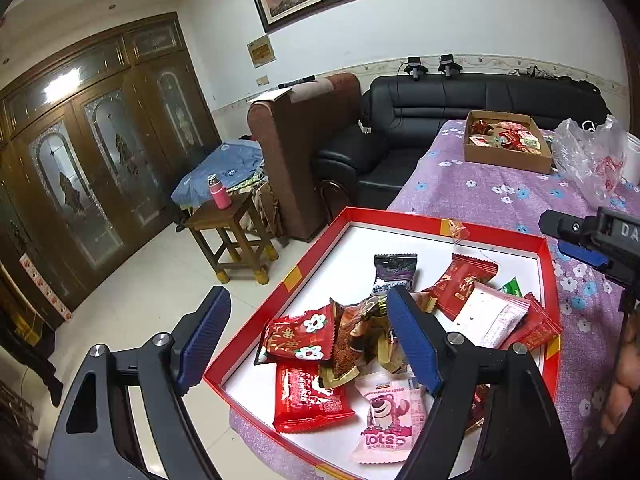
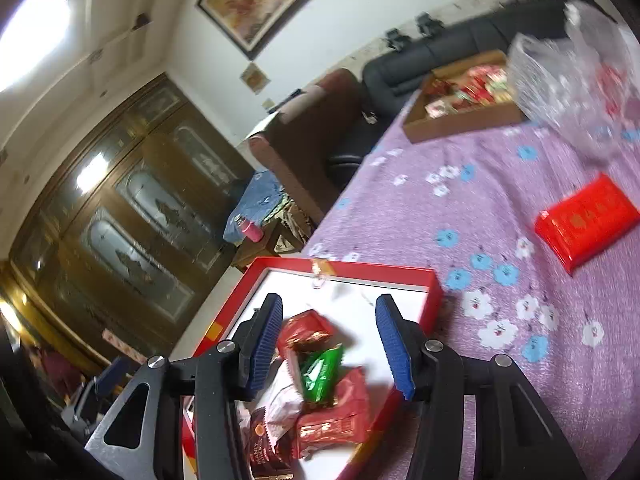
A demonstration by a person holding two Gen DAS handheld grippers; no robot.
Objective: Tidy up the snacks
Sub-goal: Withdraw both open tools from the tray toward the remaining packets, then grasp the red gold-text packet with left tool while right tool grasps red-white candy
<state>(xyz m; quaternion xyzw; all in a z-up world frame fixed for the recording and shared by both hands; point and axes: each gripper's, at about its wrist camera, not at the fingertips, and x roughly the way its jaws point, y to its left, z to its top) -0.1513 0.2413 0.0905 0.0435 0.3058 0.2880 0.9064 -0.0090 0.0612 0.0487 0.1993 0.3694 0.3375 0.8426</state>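
Red-rimmed box held the gathered snack packets; both grippers, left and right, hovered at six o'clock, jaws apart and empty, seemingly after dropping packets.

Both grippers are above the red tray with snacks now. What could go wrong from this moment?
1. The red tray overhangs the table's edge, so a push from the left gripper might tip it toward the floor.
2. The snack packets overlap in a heap; the open right gripper may catch two together, such as the green packet and a red one beside it.
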